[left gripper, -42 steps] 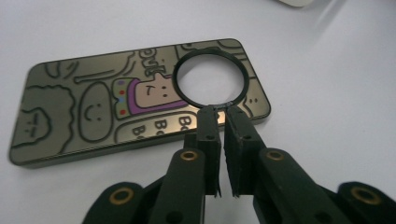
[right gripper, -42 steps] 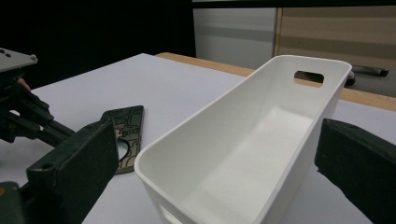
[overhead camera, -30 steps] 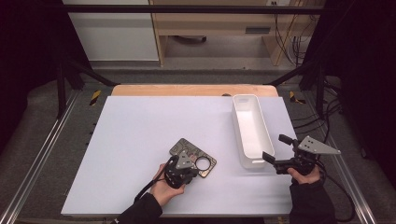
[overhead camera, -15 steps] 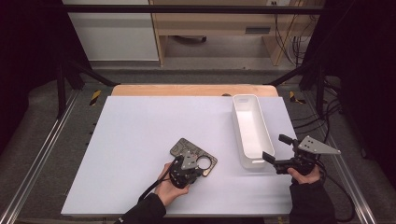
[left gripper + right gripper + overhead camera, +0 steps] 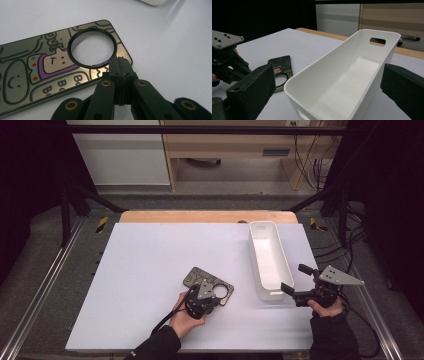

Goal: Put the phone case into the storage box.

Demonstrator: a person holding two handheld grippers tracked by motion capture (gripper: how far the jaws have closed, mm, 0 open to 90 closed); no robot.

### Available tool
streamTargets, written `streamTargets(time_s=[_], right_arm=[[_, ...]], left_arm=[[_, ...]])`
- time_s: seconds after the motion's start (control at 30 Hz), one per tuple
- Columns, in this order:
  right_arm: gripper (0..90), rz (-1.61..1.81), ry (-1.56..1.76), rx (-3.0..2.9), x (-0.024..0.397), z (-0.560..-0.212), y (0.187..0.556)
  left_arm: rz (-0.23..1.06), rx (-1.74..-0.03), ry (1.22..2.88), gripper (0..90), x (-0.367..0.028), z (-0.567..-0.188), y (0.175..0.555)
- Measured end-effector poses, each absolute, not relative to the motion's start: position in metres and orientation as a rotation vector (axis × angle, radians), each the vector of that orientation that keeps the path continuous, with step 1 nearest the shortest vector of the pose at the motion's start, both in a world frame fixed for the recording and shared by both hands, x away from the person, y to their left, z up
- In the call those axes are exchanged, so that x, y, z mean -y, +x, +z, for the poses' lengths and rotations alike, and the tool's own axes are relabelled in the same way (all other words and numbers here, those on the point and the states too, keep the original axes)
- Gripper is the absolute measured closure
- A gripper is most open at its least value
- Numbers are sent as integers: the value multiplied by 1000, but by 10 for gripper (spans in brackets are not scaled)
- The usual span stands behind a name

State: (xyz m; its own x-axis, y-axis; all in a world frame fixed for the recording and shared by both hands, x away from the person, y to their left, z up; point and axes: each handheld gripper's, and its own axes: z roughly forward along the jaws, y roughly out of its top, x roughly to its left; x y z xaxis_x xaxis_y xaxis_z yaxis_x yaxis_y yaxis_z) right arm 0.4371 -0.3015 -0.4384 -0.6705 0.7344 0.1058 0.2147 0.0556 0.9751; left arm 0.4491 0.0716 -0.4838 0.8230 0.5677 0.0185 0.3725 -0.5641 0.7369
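A dark, shiny plate [image 5: 50,75] with cartoon drawings lies flat on the white table, in front of centre in the high view [image 5: 192,276]. A thin black ring [image 5: 69,49] lies on its right end. My left gripper [image 5: 120,63] is shut, jaws pressed together, and its tips rest on the plate against the outside of the ring's near rim. Nothing is between them. A hand holds it from below in the high view [image 5: 209,299]. My right gripper [image 5: 294,278] is open, level, just off the near right end of a white bin [image 5: 260,226].
The long, empty white bin [image 5: 352,75] stands at the table's right, with a handle slot in its far end wall. A wooden strip [image 5: 200,216] runs along the far edge. Metal rails flank the table, and cables lie on the floor to the right.
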Motion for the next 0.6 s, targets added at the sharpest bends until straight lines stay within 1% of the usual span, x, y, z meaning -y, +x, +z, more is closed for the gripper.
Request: streamTargets(time_s=[0.3, 0.6], right_arm=[[4, 1645, 947, -1922, 301, -438, 437], [4, 1631, 945, -1927, 301, -439, 437]], left_arm=[[326, -677, 2233, 894, -73, -481, 449], [324, -689, 2166, 897, -88, -457, 453]])
